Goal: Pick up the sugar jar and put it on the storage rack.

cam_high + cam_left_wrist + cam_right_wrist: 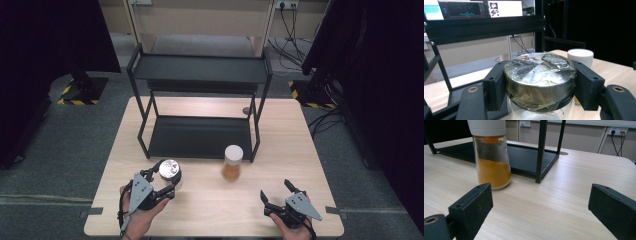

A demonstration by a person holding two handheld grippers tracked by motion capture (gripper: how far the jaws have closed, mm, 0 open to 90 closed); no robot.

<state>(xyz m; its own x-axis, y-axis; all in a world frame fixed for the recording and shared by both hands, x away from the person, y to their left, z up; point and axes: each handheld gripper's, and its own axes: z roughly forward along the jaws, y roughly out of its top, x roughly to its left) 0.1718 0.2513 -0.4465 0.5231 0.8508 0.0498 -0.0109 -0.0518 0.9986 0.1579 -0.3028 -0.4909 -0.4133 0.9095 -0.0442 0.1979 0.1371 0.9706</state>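
Observation:
A glass jar with a silver, film-wrapped lid (169, 170) is clamped at its lid between the jaws of my left gripper (165, 179), which is shut on it near the table's front left. In the left gripper view the lid (540, 78) sits tight between both pads, with clear glass below. A second jar with a white cap and orange powder (232, 163) stands upright in front of the rack. My right gripper (276, 189) rests open near the front right edge, empty. In the right gripper view the orange-powder jar (491, 157) stands ahead, left of the jaws.
A black two-tier metal rack (200, 107) stands at the back middle of the wooden table (300, 145); its lower tray (524, 157) and a post (540, 150) lie just beyond the orange-powder jar. Dark curtains and cables flank the table.

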